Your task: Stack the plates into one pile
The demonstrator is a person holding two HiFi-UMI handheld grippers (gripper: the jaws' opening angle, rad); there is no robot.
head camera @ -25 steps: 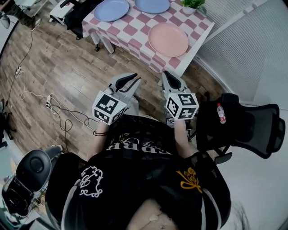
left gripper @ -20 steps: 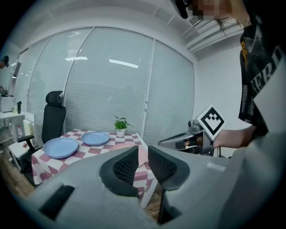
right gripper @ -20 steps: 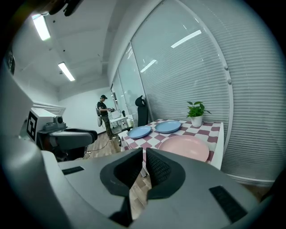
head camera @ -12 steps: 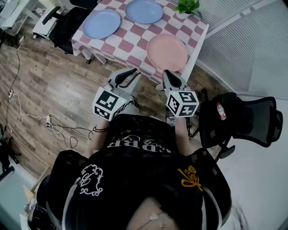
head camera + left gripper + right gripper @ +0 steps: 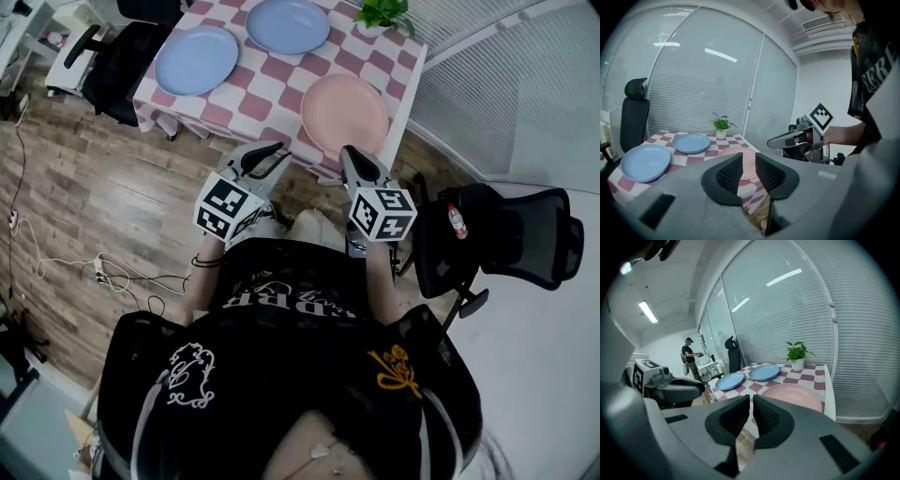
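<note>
One pink plate [image 5: 344,113], two blue plates [image 5: 196,60], separate, on checked table [image 5: 267,84]

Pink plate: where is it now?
In the head view, the pink plate lies at the checkered table's near right corner, just ahead of the right gripper.

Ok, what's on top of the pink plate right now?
Nothing. The pink plate lies bare on the checkered tablecloth, with its whole upper face in view. The patch of cloth directly beneath it is covered.
</note>
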